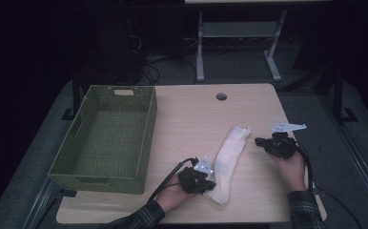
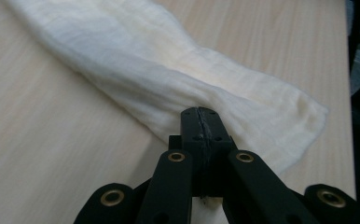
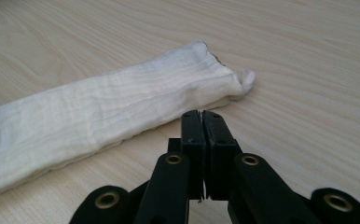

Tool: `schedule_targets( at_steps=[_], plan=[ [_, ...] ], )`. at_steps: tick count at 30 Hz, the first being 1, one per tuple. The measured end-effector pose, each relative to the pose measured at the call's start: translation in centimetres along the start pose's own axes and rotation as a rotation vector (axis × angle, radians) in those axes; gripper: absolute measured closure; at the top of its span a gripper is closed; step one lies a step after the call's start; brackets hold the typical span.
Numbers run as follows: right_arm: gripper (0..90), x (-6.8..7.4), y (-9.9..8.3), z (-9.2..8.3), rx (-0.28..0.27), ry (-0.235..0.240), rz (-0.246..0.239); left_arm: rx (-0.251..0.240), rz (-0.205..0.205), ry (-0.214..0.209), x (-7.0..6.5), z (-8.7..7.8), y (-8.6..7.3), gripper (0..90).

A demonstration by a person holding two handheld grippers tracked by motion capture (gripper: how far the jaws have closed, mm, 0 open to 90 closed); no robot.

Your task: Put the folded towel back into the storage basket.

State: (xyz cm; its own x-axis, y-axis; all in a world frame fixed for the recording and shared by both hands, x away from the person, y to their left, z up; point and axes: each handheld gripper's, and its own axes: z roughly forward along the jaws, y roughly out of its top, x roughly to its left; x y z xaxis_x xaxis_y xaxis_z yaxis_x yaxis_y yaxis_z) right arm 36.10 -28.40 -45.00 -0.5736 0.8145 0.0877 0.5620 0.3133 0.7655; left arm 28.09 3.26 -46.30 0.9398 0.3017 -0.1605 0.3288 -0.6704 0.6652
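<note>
A long, cream-white rolled cloth (image 1: pixel 228 162) is laid slantwise on the pale wooden bench (image 1: pixel 182 119), to the right of an empty green woven basket (image 1: pixel 107 138). At the cloth's near end, the left gripper (image 1: pixel 206 180) is seen from the high view resting against the fabric. In the left gripper view its black fingers (image 2: pixel 193 122) are clenched on a pinch of the cloth's (image 2: pixel 169 74) edge, a detail not made out from above. The right gripper (image 1: pixel 262 142) is held just beside the far end, apart from it. In the right gripper view its fingers (image 3: pixel 192 128) are pressed together with nothing between them, and the cloth's (image 3: pixel 103 112) folded tip is shown just ahead of them.
</note>
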Motion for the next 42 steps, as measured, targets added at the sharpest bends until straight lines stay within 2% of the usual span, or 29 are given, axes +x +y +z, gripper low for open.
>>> schedule_targets(
  at_steps=[5, 11, 13, 16, 19, 23, 26, 28, 33, 39, 42],
  plan=[
    [87.5, 0.1, 0.1, 0.1, 0.003, 0.003, -0.007, -0.013, 0.03, -0.027, -1.1, 1.0, 0.6, 89.7],
    [87.5, 0.3, 0.1, 0.3, 0.005, 0.008, -0.017, -0.032, 0.044, -0.056, -2.1, 2.2, 1.3, 89.7],
    [87.5, 0.3, 0.2, 0.3, 0.006, 0.008, -0.016, -0.034, 0.063, -0.056, -2.4, 2.5, 1.6, 89.6],
    [87.5, 0.4, 0.2, 0.3, 0.009, 0.011, -0.013, -0.039, 0.065, -0.045, -2.1, 2.1, 1.7, 88.8],
    [86.8, 0.4, 0.2, 0.3, 0.004, 0.011, -0.017, -0.053, 0.086, -0.008, -1.5, 1.0, 2.1, 84.3],
    [85.1, 0.4, 0.2, 0.4, 0.008, 0.015, -0.016, -0.083, 0.126, -0.032, -0.6, -0.1, 3.1, 71.3],
    [83.4, 0.4, 0.2, 0.4, 0.008, 0.017, -0.015, -0.086, 0.145, -0.037, -0.3, -0.2, 3.8, 61.6],
    [82.8, 0.4, 0.2, 0.5, 0.009, 0.018, -0.014, -0.088, 0.157, -0.052, -0.1, 0.0, 4.2, 58.7],
    [81.7, 0.4, 0.2, 0.5, 0.012, 0.019, -0.016, -0.06, 0.209, -0.105, -0.1, 1.5, 5.0, 51.1],
    [80.5, 0.3, 0.2, 0.5, 0.015, 0.024, -0.016, 0.005, 0.237, -0.145, 0.0, 3.7, 4.7, 44.9],
    [80.4, 0.4, 0.2, 0.6, 0.02, 0.027, -0.006, 0.022, 0.241, -0.156, 0.1, 4.0, 4.5, 39.8]
  ],
)
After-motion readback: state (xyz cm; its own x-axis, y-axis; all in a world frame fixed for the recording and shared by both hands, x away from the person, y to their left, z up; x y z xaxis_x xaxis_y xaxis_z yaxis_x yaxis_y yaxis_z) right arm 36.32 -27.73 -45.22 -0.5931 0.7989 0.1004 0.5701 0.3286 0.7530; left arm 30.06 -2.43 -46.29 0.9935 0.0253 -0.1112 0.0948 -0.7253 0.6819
